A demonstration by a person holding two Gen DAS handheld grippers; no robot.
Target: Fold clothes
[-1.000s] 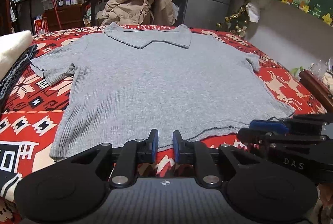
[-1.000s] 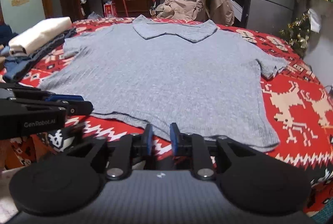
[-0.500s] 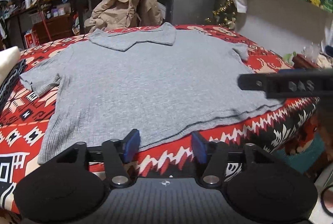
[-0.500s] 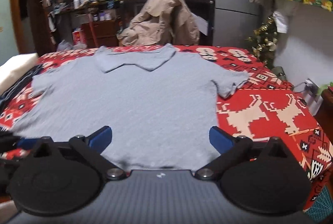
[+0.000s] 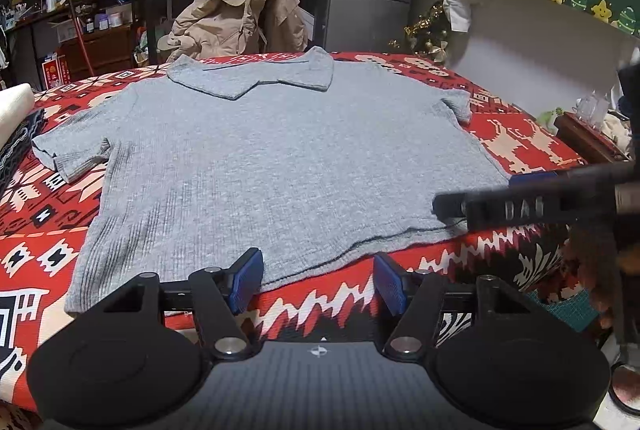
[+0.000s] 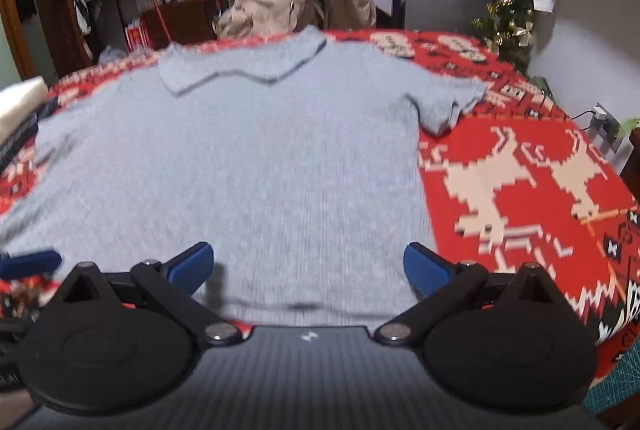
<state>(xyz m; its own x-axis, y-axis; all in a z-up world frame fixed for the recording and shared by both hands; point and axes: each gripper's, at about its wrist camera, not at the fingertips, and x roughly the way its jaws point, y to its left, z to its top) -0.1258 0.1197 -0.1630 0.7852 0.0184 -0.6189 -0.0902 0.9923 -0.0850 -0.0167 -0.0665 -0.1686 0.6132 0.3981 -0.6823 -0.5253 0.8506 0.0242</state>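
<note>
Lying flat and face down on the red patterned blanket that covered the surface, the grey polo shirt was spread with its collar at the far edge, both short sleeves out to the sides and its hem along the near edge. The left hand-held gripper hung just short of that hem near the shirt's left half; its jaws had just been opening and stood moderately apart, the blue pads pressing on nothing and only the hem edge and blanket visible between them. The right hand-held gripper stood over the shirt's right half, jaws spread wide, with grey fabric lying in the gap but neither pad closed on it; whether the pads touched the cloth could not be told from the blurred right wrist view. In the left wrist view the right hand-held gripper reached in from the right over the shirt's near right corner. A tan jacket was draped over a chair beyond the surface, and folded clothes lay at the left edge.
</note>
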